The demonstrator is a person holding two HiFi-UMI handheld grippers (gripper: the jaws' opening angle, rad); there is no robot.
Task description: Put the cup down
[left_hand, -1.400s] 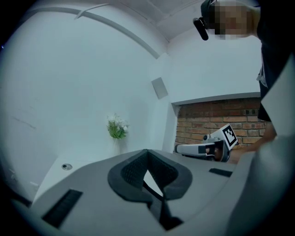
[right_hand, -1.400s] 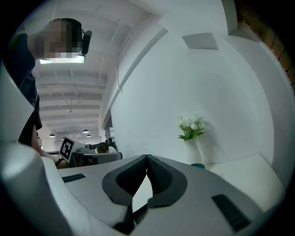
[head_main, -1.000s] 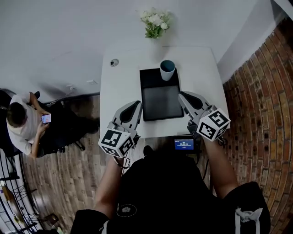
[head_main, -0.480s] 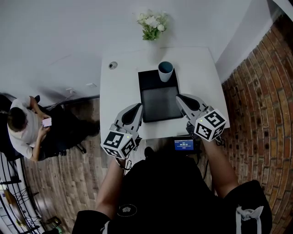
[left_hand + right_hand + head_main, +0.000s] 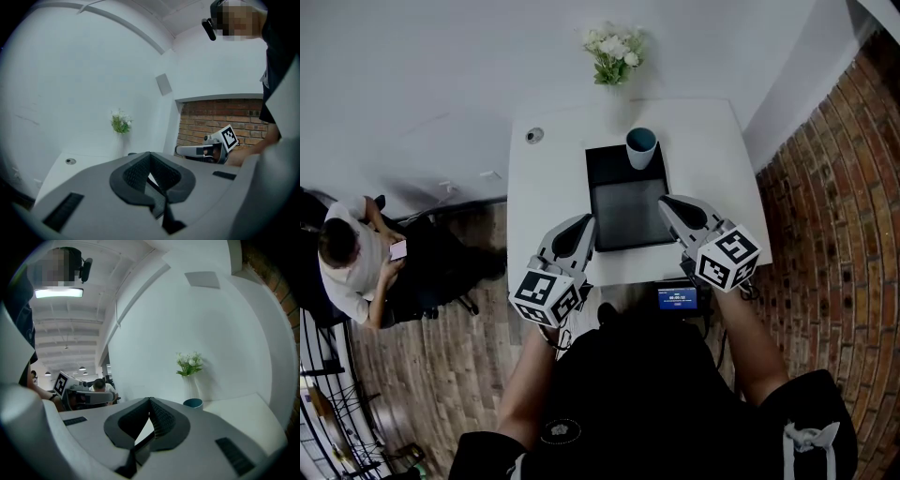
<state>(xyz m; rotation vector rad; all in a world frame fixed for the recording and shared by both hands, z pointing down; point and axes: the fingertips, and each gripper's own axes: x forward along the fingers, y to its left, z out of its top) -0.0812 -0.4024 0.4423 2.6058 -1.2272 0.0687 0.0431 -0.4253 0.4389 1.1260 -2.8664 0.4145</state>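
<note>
The cup (image 5: pixel 641 147) stands upright on the far end of the black tray (image 5: pixel 626 216) on the white table (image 5: pixel 546 178); the left gripper (image 5: pixel 581 223) and right gripper (image 5: pixel 667 201) hover near its front edge, well apart from the cup; all 4 jaws are pressed together, empty.

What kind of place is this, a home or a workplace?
Most likely an office or lab corner: a small white table beside a brick wall, a person seated nearby with a phone, and ceiling lights running over a long open room.
</note>
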